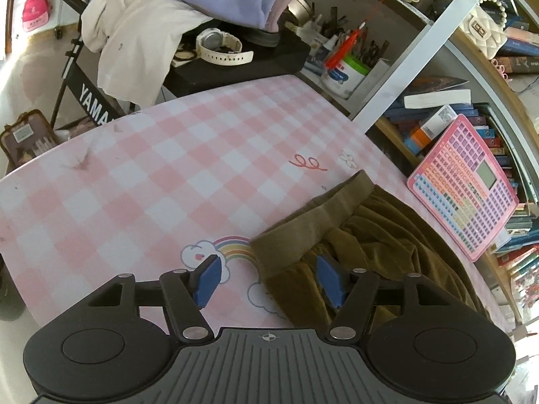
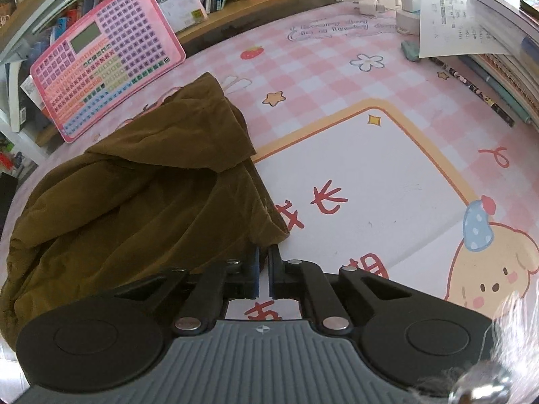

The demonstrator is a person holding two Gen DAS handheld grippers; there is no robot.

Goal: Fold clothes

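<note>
An olive-brown garment (image 1: 370, 235) lies crumpled on the pink checked table mat (image 1: 168, 168); its elastic waistband runs toward the near edge. My left gripper (image 1: 269, 279) is open, and the waistband's corner lies between the blue pads without being pressed. The right-hand pad (image 1: 330, 281) rests over the fabric. In the right wrist view the same garment (image 2: 134, 202) is heaped at the left of the mat (image 2: 370, 185). My right gripper (image 2: 264, 266) is shut, its pads pinching a corner of the garment's hem at the tips.
A pink key-grid board (image 1: 468, 185) (image 2: 107, 57) leans against the bookshelf behind the garment. Stacked books and papers (image 2: 498, 50) and a pen (image 2: 478, 94) lie at the mat's right. Beige and purple clothes (image 1: 134, 27) and a white watch (image 1: 219, 47) sit beyond the table.
</note>
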